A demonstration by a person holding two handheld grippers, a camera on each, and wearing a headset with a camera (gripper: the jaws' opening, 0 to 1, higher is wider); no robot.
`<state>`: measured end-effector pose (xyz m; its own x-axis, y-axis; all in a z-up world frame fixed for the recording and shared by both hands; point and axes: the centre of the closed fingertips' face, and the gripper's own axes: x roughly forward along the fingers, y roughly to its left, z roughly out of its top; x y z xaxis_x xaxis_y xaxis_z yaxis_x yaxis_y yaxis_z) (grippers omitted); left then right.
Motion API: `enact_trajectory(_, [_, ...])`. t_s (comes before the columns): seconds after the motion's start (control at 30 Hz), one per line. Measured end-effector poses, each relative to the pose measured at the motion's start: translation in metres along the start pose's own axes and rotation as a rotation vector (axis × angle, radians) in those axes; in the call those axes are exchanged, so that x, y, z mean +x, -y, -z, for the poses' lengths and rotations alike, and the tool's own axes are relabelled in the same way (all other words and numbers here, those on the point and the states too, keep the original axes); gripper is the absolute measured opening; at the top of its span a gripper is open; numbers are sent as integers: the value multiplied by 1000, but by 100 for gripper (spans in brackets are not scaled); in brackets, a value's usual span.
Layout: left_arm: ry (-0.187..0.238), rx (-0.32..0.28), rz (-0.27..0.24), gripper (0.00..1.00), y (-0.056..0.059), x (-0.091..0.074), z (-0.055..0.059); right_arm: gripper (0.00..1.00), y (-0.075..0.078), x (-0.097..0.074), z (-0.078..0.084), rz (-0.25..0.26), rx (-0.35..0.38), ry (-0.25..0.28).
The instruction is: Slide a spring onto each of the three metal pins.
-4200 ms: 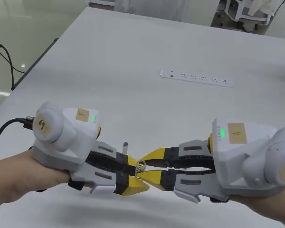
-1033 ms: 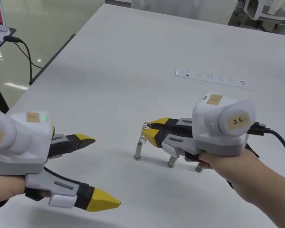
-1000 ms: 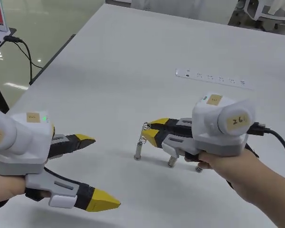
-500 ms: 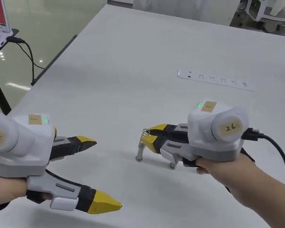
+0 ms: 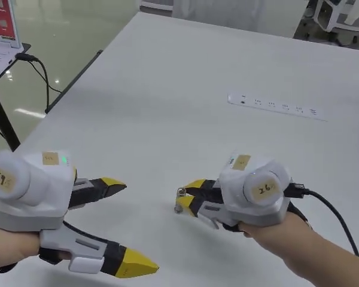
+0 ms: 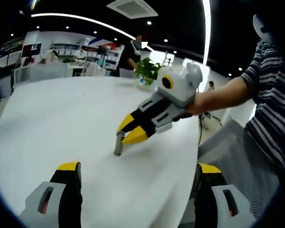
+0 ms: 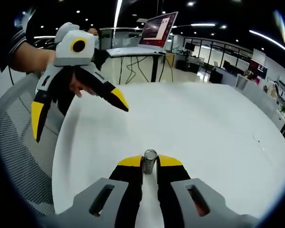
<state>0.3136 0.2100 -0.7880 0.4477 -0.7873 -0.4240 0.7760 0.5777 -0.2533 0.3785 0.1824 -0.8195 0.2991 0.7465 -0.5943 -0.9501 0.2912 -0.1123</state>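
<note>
The fingers [image 7: 129,164] of the right gripper [image 5: 188,199] pinch a spring [image 7: 149,165] that sits over an upright metal pin [image 6: 118,145] standing on the white worktop [image 5: 185,107]. Off to the side, well apart from the pin, the left gripper [image 5: 137,225] hangs above the worktop with its fingers spread wide.

Open-plan office or lab, long white workbench [image 5: 167,78] with a power strip [image 5: 279,107]; laptop [image 7: 159,28] on a side stand, swivel chair [image 5: 338,15], glossy floor [image 5: 66,36]; ceiling light strips [image 6: 206,28], potted plant [image 6: 147,71]
</note>
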Motion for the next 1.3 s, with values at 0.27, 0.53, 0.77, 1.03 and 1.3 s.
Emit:
enact_trajectory(0.27, [5,0,-2,97,0,2,-3,8,-1,2,8,-2,0,-24])
enact_trajectory(0.53, [10,12,3,97,1,8,-10,9,1,-8,-2,8,-9,-9])
enact_trajectory(0.77, [25,23,2,96,1,12,-19,16,0,-23,-9,26,-14,33])
enact_trajectory(1.03, [51,28,-18,96,-2,13,-26,28,6,-48,-5,70,64,85])
enact_trajectory(1.3, [77,31,-50,94,-7,13,-33,34,13,-77,6,126,97,117])
